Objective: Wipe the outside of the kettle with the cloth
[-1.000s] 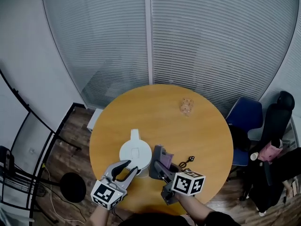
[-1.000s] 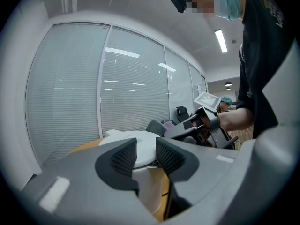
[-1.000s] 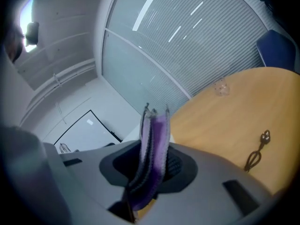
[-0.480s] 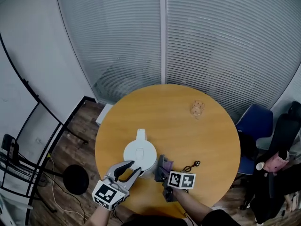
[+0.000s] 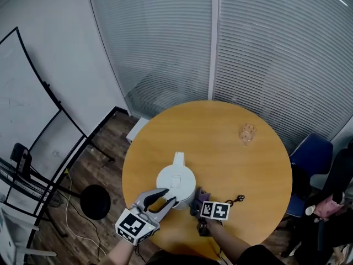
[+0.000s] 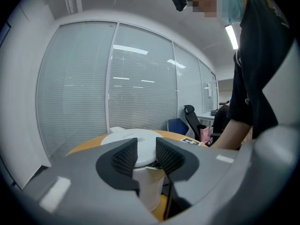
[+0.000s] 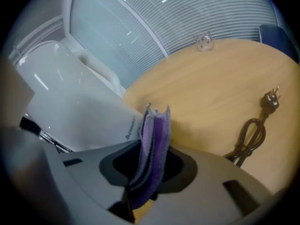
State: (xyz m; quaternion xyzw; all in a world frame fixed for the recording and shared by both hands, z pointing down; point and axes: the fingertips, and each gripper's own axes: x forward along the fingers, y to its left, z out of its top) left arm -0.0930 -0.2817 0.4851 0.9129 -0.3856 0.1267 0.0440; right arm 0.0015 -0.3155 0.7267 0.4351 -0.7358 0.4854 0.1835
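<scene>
A white kettle [image 5: 175, 180] stands near the front of the round wooden table [image 5: 220, 148], spout pointing away from me. My left gripper [image 5: 167, 199] reaches it from the lower left. In the left gripper view the jaws [image 6: 146, 154] sit narrowly apart around the kettle's white handle [image 6: 149, 186], with the lid [image 6: 117, 134] beyond. My right gripper [image 5: 197, 204] is shut on a folded purple cloth [image 5: 200, 196]. In the right gripper view the cloth [image 7: 152, 149] stands up between the jaws [image 7: 150, 168], against the kettle's side [image 7: 70, 97].
A dark power cord with plug [image 5: 234, 199] [image 7: 253, 130] lies right of the right gripper. A small clear object [image 5: 248, 131] sits near the table's far right edge. A blue chair [image 5: 311, 159] stands to the right, a round black base [image 5: 95, 201] to the left.
My right gripper has drawn the cloth in closer against the kettle's near side. The left gripper has kept its place at the handle. My head view has shifted.
</scene>
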